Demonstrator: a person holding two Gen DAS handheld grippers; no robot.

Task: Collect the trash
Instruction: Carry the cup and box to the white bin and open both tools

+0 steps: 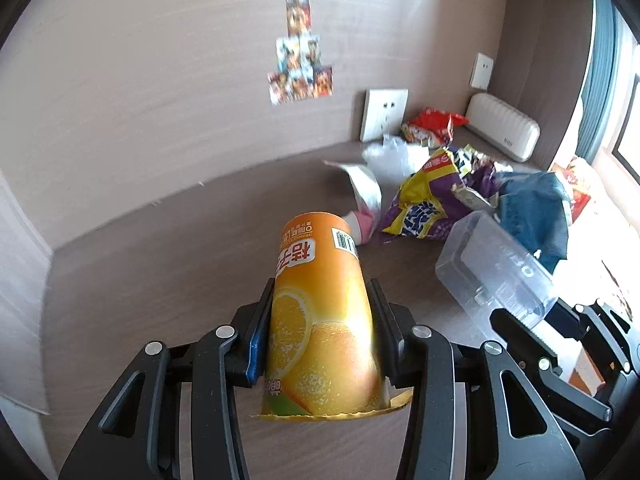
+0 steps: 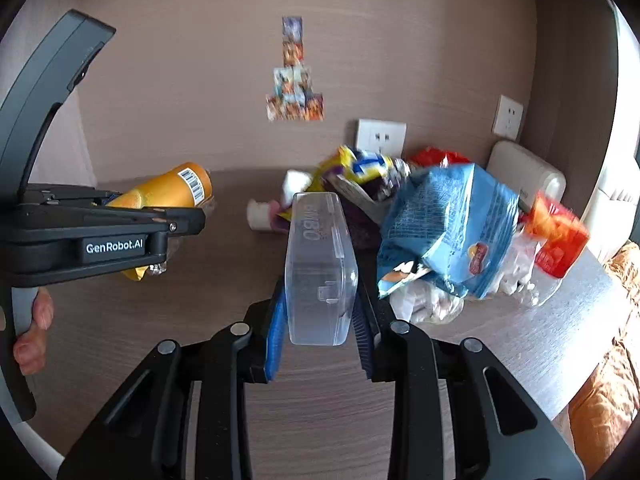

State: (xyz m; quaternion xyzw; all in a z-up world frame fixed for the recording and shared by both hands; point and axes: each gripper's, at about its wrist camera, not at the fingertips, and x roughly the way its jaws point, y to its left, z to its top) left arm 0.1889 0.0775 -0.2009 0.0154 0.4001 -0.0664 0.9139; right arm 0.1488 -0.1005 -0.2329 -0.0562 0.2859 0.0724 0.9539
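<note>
While your left gripper (image 1: 320,336) pinches light crushable cup (image 1: 320,312) mid-wall, go gentle; right gripper (image 2: 320,320) clamps stiff, slick plastic box (image 2: 320,272) at near end.

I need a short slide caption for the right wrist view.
Right gripper holds a clear plastic box near snack wrappers.

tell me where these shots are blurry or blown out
Left wrist view: orange cup sharp, wrappers behind smeared, window edge washed out. Right wrist view: clear plastic box fairly sharp, blue bag and red wrapper motion-blurred; both views bend the wall at the edges.
</note>
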